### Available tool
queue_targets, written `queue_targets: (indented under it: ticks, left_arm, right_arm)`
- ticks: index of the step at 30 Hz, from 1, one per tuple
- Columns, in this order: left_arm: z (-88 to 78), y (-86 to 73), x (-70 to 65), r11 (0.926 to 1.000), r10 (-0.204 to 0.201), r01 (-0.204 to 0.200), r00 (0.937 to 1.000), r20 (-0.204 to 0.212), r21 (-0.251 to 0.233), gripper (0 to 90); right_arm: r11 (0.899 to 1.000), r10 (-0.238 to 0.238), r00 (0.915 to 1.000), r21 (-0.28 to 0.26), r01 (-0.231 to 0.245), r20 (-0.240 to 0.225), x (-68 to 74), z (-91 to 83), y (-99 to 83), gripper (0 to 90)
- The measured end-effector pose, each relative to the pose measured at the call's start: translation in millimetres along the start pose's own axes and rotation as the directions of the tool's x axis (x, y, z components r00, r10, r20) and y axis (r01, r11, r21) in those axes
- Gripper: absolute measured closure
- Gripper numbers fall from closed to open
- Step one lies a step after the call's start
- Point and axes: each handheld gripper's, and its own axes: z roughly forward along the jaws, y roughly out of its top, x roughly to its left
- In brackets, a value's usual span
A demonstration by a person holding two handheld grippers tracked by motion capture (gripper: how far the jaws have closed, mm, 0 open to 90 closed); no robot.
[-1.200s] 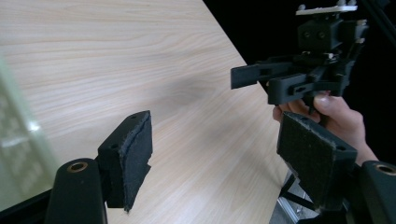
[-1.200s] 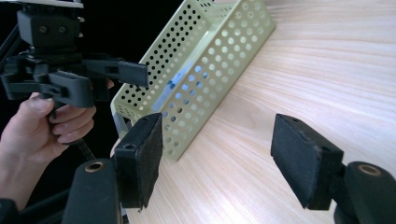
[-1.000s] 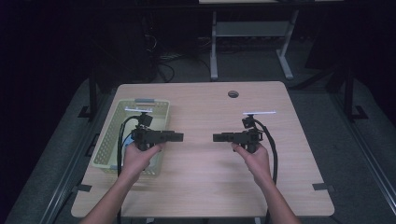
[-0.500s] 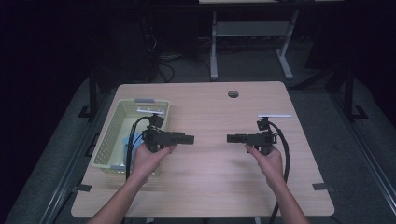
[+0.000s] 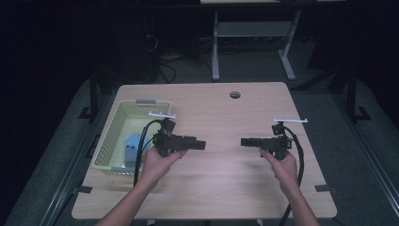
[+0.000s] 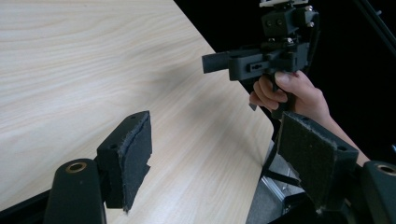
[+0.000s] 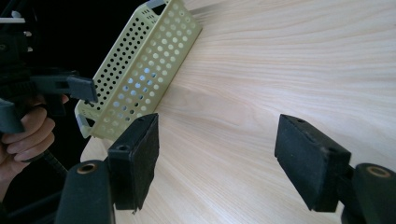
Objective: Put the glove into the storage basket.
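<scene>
A: High view — the left gripper (image 5: 201,144) and the right gripper (image 5: 244,141) hang over the middle of the wooden tabletop (image 5: 226,188), fingers aimed at each other across a bare stretch of wood, well apart

B: And the fingers, spread or clamped?

A: Spread on both. In the left gripper view its two padded fingers (image 6: 128,158) stand wide with nothing between them, just wood grain below. The right gripper view shows the same: fingers (image 7: 135,158) parted, nothing held

B: Where's the basket?

A: The pale green perforated basket (image 5: 109,141) sits at the left edge of the tabletop, just beside the left hand (image 5: 157,165), which partly overlaps its near right corner as the camera sees it. Something light blue (image 5: 131,145) lies inside it — I can't tell what it is

B: Can either gripper camera see it?

A: The right gripper view does, at upper left, with blue glinting through the holes, and the left hand with its gripper in front of it. The left gripper view catches the right hand (image 6: 292,95) holding its gripper off the far edge of the tabletop
</scene>
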Motion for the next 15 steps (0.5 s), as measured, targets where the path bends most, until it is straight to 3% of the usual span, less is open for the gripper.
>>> queue_targets:
  ticks: [9,15]
  left_arm:
    - [14.7,-7.9,-7.9,0.9991,0.034,-0.034,0.9994,-0.007,0.026,25.6]
    - [23.9,-15.7,-5.8,0.9988,0.031,-0.031,0.9995,-0.005,0.039,25.3]
  right_arm:
    - [1.0,0.011,0.9998,-0.005,-0.011,0.018,-11.2,-10.9,-6.0,29.5]
    - [1.0,0.025,0.9994,-0.002,-0.024,0.023,-18.9,-15.1,-11.2,28.9]
